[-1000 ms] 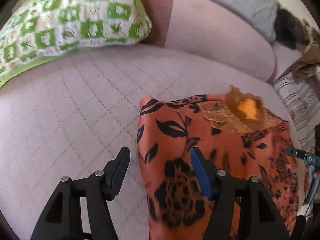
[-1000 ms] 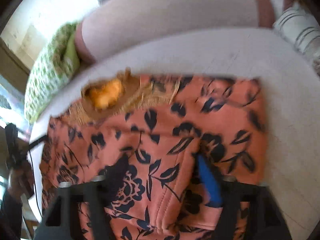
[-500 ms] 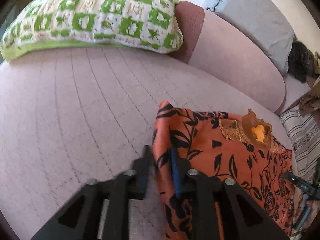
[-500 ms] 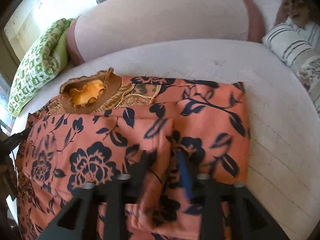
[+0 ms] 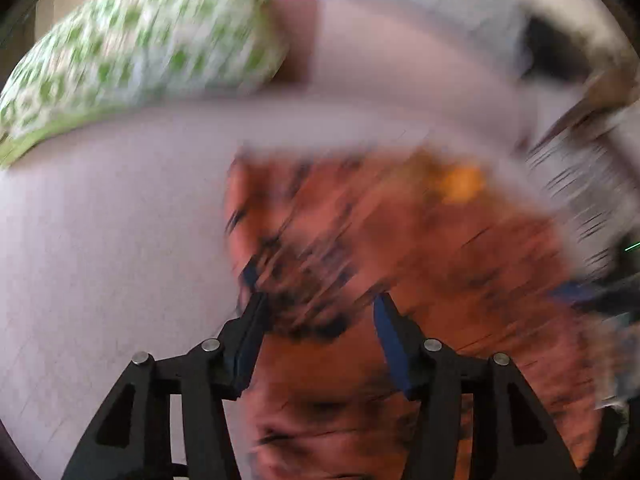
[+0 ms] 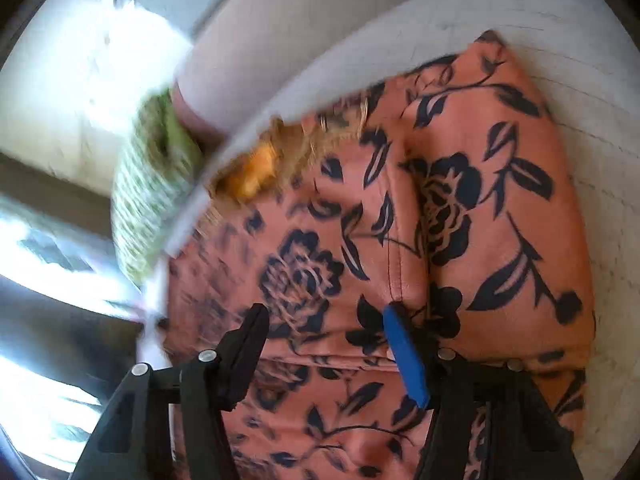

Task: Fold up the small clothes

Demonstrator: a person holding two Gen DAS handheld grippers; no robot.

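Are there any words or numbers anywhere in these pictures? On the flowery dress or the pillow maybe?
No text can be read in either view.
Orange floral garment: only black flowers and leaves, no words or label showing.
Green and white cushion: a checked pattern, blurred, no letters.
Striped cloth: only stripes, heavily blurred.
Pink sofa: plain stitched lines.
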